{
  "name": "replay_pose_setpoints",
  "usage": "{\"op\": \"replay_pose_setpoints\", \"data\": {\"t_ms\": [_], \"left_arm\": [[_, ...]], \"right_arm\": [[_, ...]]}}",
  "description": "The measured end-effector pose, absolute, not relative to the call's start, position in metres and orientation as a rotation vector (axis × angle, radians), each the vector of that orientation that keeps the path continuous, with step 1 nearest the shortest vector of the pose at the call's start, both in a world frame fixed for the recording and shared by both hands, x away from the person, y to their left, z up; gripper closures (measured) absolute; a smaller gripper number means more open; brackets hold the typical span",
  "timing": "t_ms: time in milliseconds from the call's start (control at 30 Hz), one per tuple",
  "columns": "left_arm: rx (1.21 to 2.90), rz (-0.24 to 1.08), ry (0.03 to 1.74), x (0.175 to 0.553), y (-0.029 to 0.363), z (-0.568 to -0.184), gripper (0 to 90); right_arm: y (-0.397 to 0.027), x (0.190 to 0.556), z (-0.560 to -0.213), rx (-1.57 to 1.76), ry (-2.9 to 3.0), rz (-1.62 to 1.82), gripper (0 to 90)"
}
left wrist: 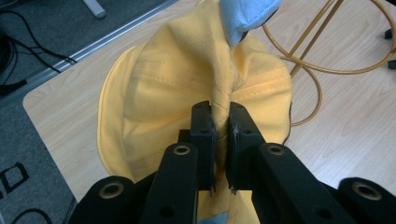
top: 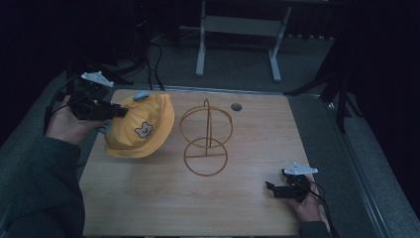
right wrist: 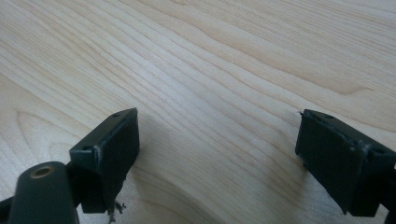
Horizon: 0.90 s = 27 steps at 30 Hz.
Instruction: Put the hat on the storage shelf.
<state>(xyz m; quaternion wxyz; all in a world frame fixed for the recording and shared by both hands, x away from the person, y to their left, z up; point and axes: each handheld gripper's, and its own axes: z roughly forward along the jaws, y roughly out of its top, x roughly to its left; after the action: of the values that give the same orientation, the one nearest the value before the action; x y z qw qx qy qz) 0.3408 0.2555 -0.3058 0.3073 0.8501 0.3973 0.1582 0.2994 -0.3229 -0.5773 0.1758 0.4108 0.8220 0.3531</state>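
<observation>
From above, the left gripper (top: pixel 116 111) holds the yellow hat (top: pixel 141 126) just left of the wire stand (top: pixel 207 139) on the desk (top: pixel 247 198); the right gripper (top: pixel 272 188) rests well right of the stand.

Left gripper view: jaws clamped tight on a pinched fold of hat (left wrist: pixel 187 88). To seat it well, I'd lift clear and centre the crown over the stand (left wrist: pixel 327 56).

Right gripper view: jaws wide apart, holding nothing, over the desk (right wrist: pixel 210 70).
</observation>
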Motion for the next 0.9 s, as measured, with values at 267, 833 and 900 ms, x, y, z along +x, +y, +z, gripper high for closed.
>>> {"op": "replay_pose_setpoints", "data": {"t_ms": [267,833,900], "left_arm": [[2.25,0.418,1.039,0.344,0.255,-0.302,83.0],[2.247,0.43,1.021,0.349,0.251,-0.294,83.0],[2.248,0.433,1.02,0.35,0.25,-0.292,82.9]], "right_arm": [[-0.323,0.299,-0.577,1.165,2.328,1.0,13.6],[-0.323,0.299,-0.577,1.165,2.328,1.0,13.6],[-0.323,0.299,-0.577,1.165,2.328,1.0,13.6]]}}
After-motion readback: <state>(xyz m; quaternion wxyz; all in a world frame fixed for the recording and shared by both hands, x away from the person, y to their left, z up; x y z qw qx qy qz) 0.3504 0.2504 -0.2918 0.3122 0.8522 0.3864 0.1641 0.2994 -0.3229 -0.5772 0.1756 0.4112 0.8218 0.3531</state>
